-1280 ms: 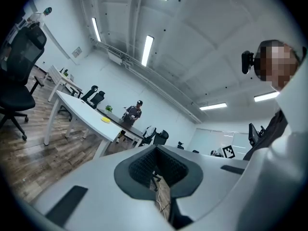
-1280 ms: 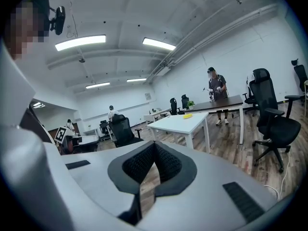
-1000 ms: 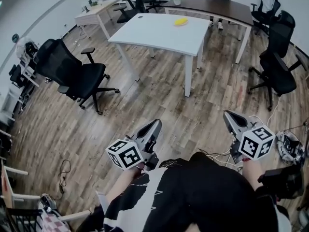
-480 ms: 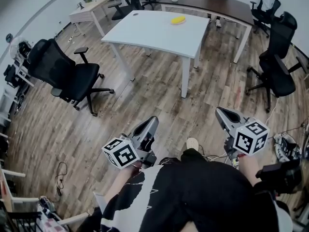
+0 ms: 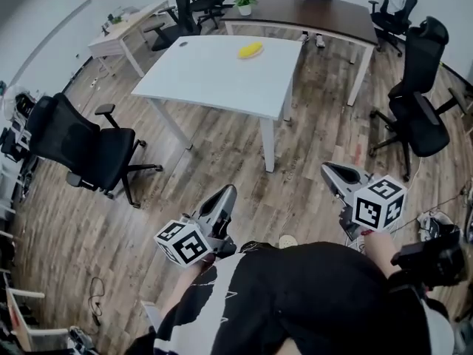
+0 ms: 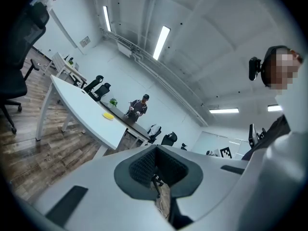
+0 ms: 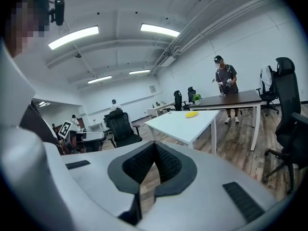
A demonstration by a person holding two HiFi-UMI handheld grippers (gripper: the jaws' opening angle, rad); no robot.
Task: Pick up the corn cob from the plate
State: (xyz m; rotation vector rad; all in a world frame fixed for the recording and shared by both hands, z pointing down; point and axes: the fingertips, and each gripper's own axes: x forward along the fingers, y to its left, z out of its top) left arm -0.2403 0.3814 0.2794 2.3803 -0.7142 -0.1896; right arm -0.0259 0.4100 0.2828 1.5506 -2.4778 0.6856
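Since the earlier frame: the white table (image 5: 214, 80) and the yellow corn cob (image 5: 250, 49) on it sit lower and larger in the head view. The black office chair (image 5: 89, 150) has slid toward the left edge. Both grippers are carried ahead of the body, much where they were in the frame.

Progress: approach only. Corn cob lies untouched near the far edge of the table, well apart from both grippers. The plate under it is too small to make out. Left to do, by my reading: close the gap to the table, open one gripper, take the cob, lift it.

Left gripper (image 5: 228, 191): fingers (image 6: 142, 165) clenched pad to pad, nothing between them, only floor seen past the tips.

Right gripper (image 5: 330, 171): fingers (image 7: 138, 166) likewise clenched and empty, aimed toward the table, touching nothing.
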